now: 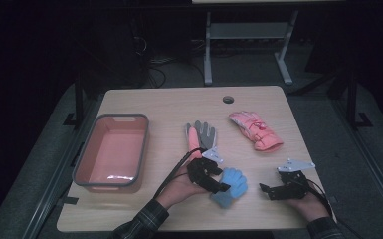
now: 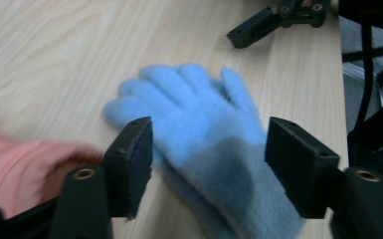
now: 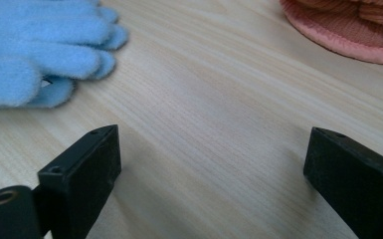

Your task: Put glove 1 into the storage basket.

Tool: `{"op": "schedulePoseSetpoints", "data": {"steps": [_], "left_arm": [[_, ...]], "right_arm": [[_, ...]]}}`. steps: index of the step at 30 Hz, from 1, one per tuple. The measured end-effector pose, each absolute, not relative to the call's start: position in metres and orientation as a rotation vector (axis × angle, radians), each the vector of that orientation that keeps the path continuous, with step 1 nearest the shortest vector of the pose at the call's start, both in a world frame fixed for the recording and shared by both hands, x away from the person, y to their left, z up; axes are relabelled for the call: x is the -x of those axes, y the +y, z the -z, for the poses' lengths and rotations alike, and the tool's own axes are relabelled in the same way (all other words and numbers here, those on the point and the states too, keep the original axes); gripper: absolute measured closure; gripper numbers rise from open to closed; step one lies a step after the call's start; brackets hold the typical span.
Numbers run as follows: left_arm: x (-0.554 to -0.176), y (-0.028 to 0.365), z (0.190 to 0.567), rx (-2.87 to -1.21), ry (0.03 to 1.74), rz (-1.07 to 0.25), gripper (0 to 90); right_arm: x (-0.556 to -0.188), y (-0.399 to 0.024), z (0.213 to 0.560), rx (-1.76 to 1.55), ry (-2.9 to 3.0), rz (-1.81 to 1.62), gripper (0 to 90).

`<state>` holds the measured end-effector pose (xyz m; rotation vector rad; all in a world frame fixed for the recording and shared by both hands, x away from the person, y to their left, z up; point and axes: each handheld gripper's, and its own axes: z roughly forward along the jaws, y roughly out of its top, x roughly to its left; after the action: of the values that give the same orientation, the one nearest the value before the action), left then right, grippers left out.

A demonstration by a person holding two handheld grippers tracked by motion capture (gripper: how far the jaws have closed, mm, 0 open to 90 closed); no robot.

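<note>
A fluffy blue glove (image 1: 232, 185) lies flat near the table's front edge. My left gripper (image 1: 218, 183) hovers at its cuff end with the jaws wide apart. In the left gripper view the blue glove (image 2: 199, 124) lies between the pads without either pad pressing on it, so my left gripper (image 2: 209, 154) is open. My right gripper (image 1: 264, 189) rests to the right of the glove, pointing left. In the right gripper view my right gripper (image 3: 214, 164) is open over bare wood, with the blue glove's (image 3: 35, 45) fingertips ahead to the left.
A pink padded glove (image 1: 256, 130) lies at the back right, its knit cuff (image 3: 348, 25) near the right gripper. A grey and pink glove (image 1: 201, 135) lies mid-table. A pink bin with a grey rim (image 1: 87, 149) stands at the left. A cable hole (image 1: 228, 99) sits near the far edge.
</note>
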<state>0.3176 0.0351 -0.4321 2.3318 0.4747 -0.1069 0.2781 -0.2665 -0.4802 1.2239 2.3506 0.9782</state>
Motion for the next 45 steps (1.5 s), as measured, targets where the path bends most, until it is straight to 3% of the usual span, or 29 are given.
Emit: {"op": "schedulePoseSetpoints", "data": {"steps": [6, 20, 31, 38, 39, 41, 45], "left_arm": [[-0.306, 0.029, 0.434, -2.354, 0.517, 0.056, 13.3], [-0.296, 0.002, 0.462, -2.390, 0.574, -0.015, 12.8], [-0.295, 0.019, 0.465, -2.444, 0.482, -0.099, 13.8], [-0.297, 0.025, 0.463, -2.435, 0.476, -0.127, 27.5], [-0.298, 0.026, 0.461, -2.435, 0.466, -0.117, 37.2], [-0.298, 0.027, 0.460, -2.433, 0.459, -0.092, 48.3], [-0.301, 0.028, 0.460, -2.423, 0.464, -0.055, 58.1]], "right_arm": [[-0.278, -0.264, 0.480, -1.222, 2.352, -0.983, 8.2], [-0.277, -0.266, 0.482, -1.206, 2.344, -0.998, 8.2], [-0.277, -0.266, 0.482, -1.210, 2.339, -1.002, 8.2], [-0.276, -0.266, 0.482, -1.210, 2.338, -1.002, 8.2], [-0.276, -0.266, 0.482, -1.211, 2.337, -1.003, 8.2], [-0.276, -0.266, 0.482, -1.211, 2.336, -1.004, 8.2], [-0.276, -0.266, 0.483, -1.209, 2.334, -1.005, 8.2]]}}
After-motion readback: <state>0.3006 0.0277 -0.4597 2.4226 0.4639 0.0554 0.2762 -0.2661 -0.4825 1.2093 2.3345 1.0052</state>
